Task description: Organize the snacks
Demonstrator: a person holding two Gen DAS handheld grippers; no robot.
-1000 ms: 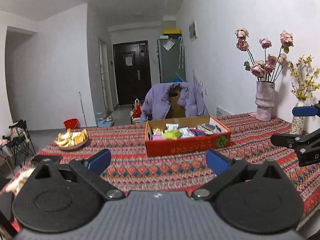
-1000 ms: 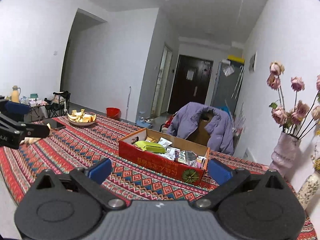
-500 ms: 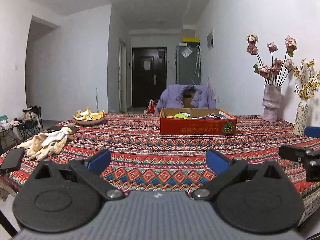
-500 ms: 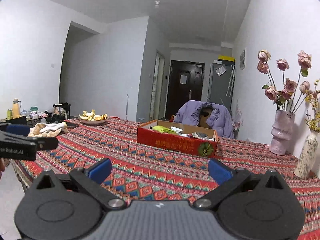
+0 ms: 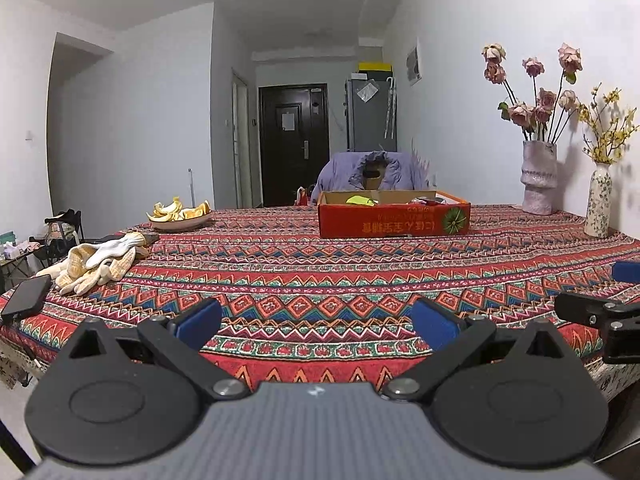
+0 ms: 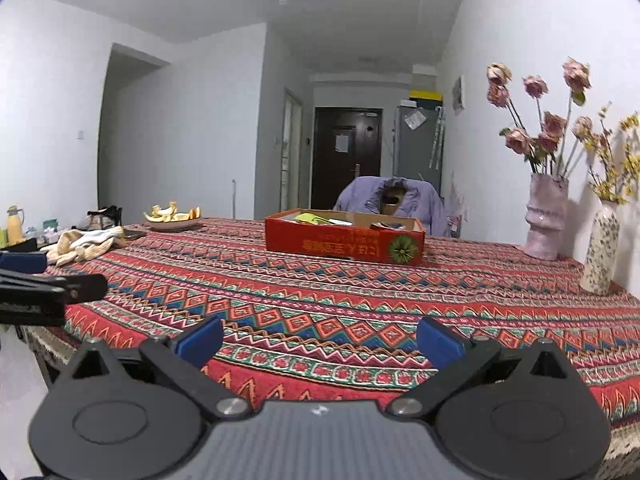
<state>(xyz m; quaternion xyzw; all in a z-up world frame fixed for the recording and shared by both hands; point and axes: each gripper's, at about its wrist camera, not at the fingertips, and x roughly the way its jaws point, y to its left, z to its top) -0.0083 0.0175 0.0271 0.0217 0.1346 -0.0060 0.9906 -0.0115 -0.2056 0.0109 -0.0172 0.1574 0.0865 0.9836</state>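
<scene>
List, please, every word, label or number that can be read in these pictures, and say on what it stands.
Red box: one row of yellow characters on its front wall, printed upside down, too blurred to read.
Paper on the dark door: too small to read.
Papers on the grey fridge: no legible text.
Nothing else bears readable text.

The red box's (image 5: 394,220) near wall hides most snacks (image 5: 360,200) inside.

A tablecloth (image 5: 320,272) is being seen in red zigzag and diamond bands with blue, green and white. A red box (image 5: 394,220) with a green round print, cream gloves (image 5: 100,264), a pinkish vase (image 5: 538,178) and a speckled white vase (image 5: 599,206) are being shown too.
</scene>
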